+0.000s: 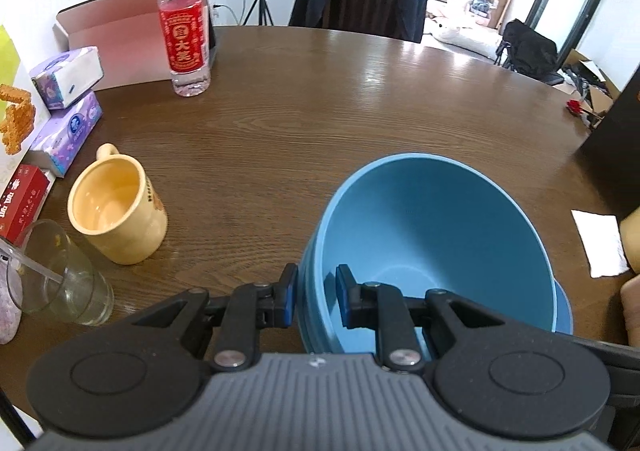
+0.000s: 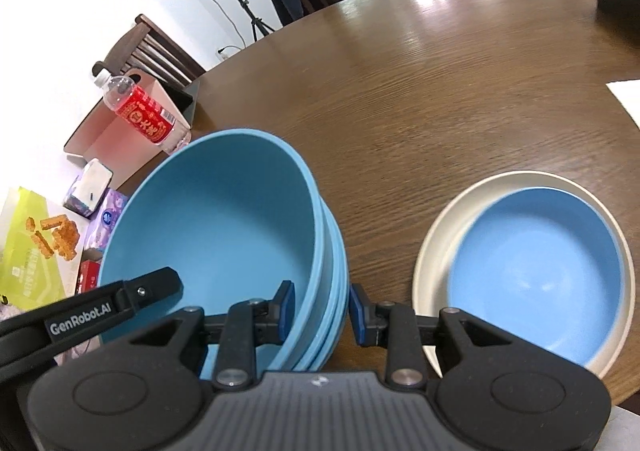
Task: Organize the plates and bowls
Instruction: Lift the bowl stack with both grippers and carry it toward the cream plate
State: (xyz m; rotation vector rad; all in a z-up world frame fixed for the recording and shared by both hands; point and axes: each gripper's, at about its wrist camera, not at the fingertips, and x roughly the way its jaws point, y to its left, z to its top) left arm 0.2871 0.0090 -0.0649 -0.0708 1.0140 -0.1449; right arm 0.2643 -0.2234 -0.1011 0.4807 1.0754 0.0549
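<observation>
The left tongs [image 1: 316, 297] pinch the near-left rim of the stacked blue bowls [image 2: 224, 219]. The right tongs [image 2: 320, 309] clamp the same stack's right rim. The stack is over the brown desk [image 1: 320, 99]. To its right on the desk, a blue bowl [image 2: 536, 271] sits inside a cream plate [image 2: 444, 227]. A yellow mug [image 1: 116, 207] stands left.
</observation>
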